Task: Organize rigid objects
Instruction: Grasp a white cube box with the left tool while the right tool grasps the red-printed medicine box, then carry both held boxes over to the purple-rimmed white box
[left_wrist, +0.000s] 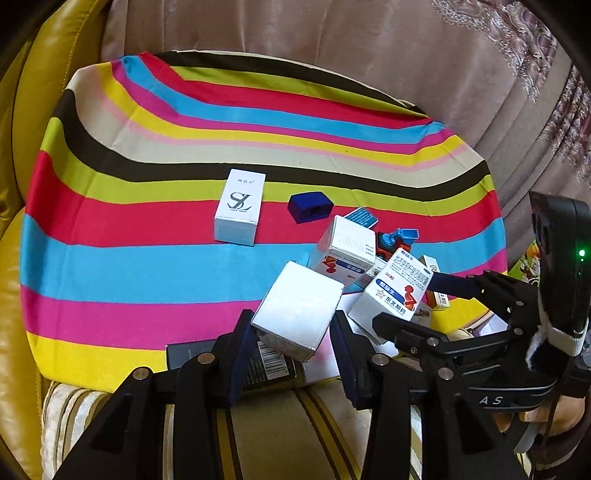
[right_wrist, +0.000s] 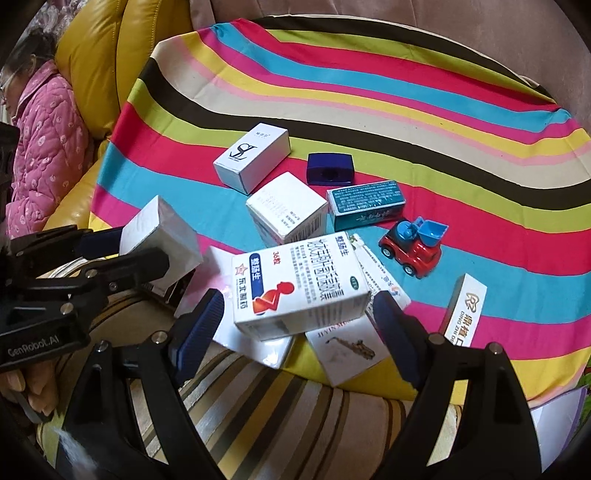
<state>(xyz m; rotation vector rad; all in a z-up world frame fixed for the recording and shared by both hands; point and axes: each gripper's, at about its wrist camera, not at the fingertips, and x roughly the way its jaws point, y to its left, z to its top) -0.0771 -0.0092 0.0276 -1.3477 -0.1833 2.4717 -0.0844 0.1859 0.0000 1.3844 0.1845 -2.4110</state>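
Note:
My left gripper (left_wrist: 290, 341) is shut on a plain white box (left_wrist: 299, 310), held tilted above a black box with a barcode (left_wrist: 258, 363); the white box also shows in the right wrist view (right_wrist: 159, 236). My right gripper (right_wrist: 295, 325) is open around a white medicine box with a red figure (right_wrist: 299, 284), its pads (right_wrist: 201, 328) apart from the box sides. That box also shows in the left wrist view (left_wrist: 397, 291). Both hover over the near edge of a striped cloth (right_wrist: 369, 92).
On the cloth lie a white "SL" box (right_wrist: 253, 157), a dark blue cap (right_wrist: 330, 168), a white barcode box (right_wrist: 288, 212), a teal box (right_wrist: 365, 203), a red-and-blue toy truck (right_wrist: 413, 243), a saxophone box (right_wrist: 347, 347) and a yellow-white box (right_wrist: 461, 314). A person in pink (right_wrist: 40, 147) sits at left.

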